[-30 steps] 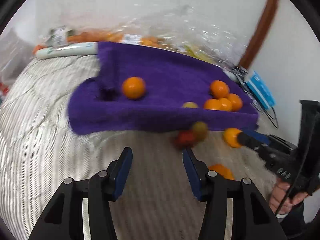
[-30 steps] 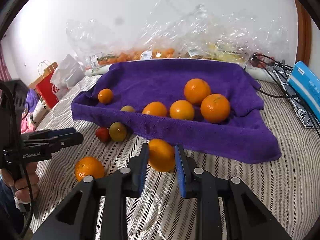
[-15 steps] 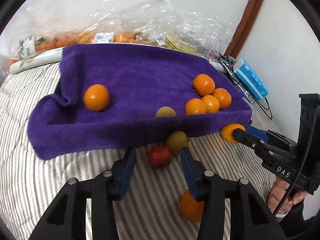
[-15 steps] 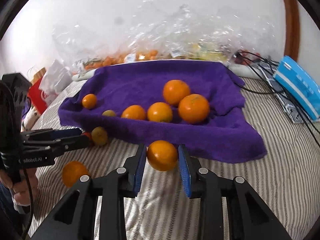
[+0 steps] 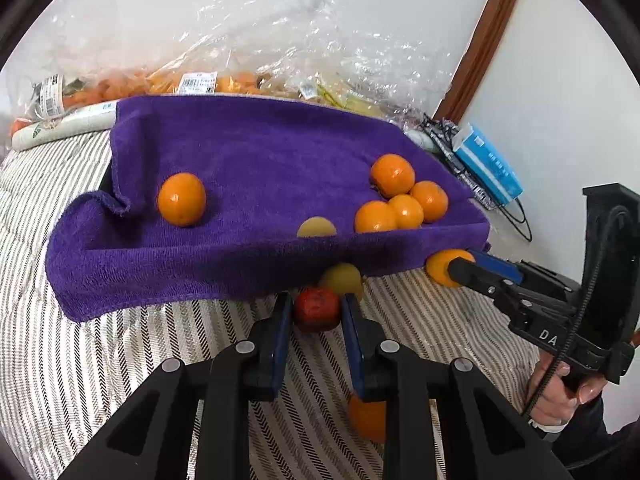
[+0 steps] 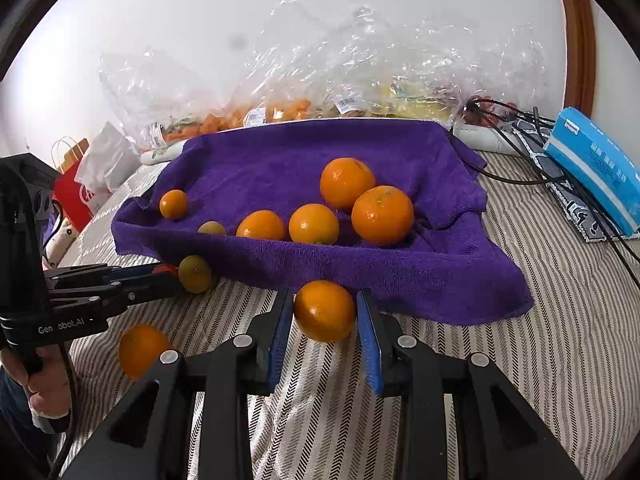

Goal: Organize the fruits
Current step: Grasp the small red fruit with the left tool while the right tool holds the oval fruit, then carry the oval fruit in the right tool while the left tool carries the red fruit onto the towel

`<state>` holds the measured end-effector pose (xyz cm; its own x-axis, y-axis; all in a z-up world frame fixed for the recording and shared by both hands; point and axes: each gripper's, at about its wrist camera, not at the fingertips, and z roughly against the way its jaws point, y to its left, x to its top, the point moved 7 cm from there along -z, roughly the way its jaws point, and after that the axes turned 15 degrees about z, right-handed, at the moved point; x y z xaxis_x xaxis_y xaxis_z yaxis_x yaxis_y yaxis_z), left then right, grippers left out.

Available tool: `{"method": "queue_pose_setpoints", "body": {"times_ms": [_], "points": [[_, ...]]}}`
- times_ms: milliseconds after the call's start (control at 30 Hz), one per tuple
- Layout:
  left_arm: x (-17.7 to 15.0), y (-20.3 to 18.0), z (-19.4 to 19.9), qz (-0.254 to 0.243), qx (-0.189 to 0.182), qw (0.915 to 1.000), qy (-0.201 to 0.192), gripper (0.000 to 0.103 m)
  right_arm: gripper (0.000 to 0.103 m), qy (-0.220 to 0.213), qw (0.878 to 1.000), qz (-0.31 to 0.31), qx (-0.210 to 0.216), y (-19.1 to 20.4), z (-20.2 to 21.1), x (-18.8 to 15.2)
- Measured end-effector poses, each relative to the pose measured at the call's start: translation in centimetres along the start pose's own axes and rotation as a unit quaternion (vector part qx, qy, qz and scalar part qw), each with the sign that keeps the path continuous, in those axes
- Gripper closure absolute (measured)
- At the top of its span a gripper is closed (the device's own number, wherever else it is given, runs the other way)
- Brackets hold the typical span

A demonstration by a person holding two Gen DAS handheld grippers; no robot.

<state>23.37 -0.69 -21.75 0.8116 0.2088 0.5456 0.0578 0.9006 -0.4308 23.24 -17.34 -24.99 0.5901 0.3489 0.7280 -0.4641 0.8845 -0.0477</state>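
Note:
A purple towel [image 5: 256, 160] [image 6: 400, 272] lies on the striped bed and holds several oranges [image 6: 382, 215] and a small yellow-green fruit [image 5: 316, 228]. My left gripper [image 5: 316, 312] is shut on a red fruit [image 5: 316, 309] just in front of the towel's edge, next to a yellow-green fruit [image 5: 342, 278] [image 6: 195, 274]. My right gripper [image 6: 325, 316] is around an orange [image 6: 325, 311] [image 5: 442, 268], its pads close against it, at the towel's front edge. Another orange [image 6: 140, 350] [image 5: 368, 418] lies loose on the bed.
Clear plastic bags of produce [image 6: 320, 92] line the wall behind the towel. A blue tissue pack [image 6: 596, 168] and black cables [image 6: 520, 178] lie at the right. A red paper bag [image 6: 76, 200] stands at the left. The striped bedcover [image 6: 560, 340] surrounds the towel.
My left gripper moved forward to the red fruit and closed on it. My right gripper stayed around its orange and shifted a little nearer the towel's edge.

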Motion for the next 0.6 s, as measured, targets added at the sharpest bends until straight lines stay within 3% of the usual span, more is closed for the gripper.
{"method": "queue_pose_setpoints", "body": {"times_ms": [367, 600], "points": [[0.4, -0.7, 1.8, 0.0, -0.033, 0.999, -0.03, 0.079, 0.071, -0.037, 0.999, 0.016, 0.027, 1.3, 1.3, 0.8], [0.8, 0.0, 1.8, 0.017, -0.026, 0.9989, -0.035, 0.079, 0.071, -0.011, 0.999, 0.019, 0.031, 1.7, 0.5, 0.3]]}}
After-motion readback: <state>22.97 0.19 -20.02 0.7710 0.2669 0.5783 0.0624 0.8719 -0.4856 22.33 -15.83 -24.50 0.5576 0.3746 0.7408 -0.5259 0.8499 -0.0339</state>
